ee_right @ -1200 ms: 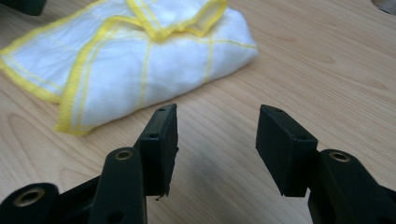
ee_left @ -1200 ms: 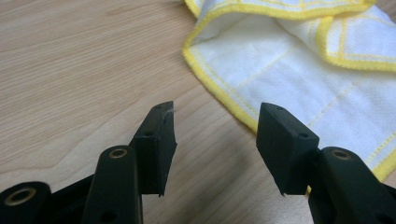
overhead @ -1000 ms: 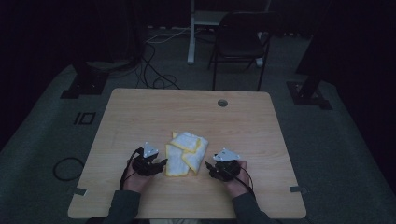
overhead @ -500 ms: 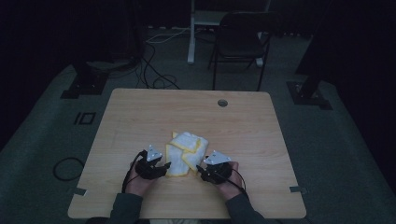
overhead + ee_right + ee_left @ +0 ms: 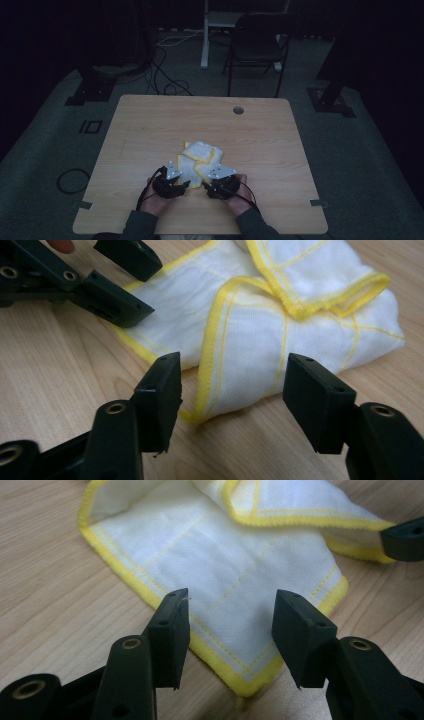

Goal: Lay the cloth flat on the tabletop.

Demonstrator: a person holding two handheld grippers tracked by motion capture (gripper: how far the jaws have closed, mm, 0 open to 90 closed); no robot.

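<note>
From above, a white cloth (image 5: 200,157) with yellow edging lies crumpled near the middle of the table (image 5: 150,125), a little toward the person's side. Both hands rest on the wood just short of it. The left gripper (image 5: 184,183) sits at the cloth's near left corner and the right gripper (image 5: 204,184) at its near right one, the two close together and angled inward. A chair (image 5: 257,45) stands on the floor beyond the far edge.

In the left gripper view, the left gripper (image 5: 230,625) has its jaws spread wide with nothing between the pads. A flat corner of the cloth (image 5: 220,565) lies on the table straight ahead, its yellow hem running under the gap and its tip just below it. I cannot tell whether the jaws touch the fabric. At the right edge, the dark tip of the right gripper (image 5: 405,539) sits beside a folded hem.

In the right gripper view, the right gripper (image 5: 232,390) has just been opening; its jaws now stand far apart and pinch nothing. A folded edge of the cloth (image 5: 280,325) reaches toward the gap, bunched higher beyond. The left gripper (image 5: 142,287) shows at upper left, its jaws parted at the cloth's edge.
</note>
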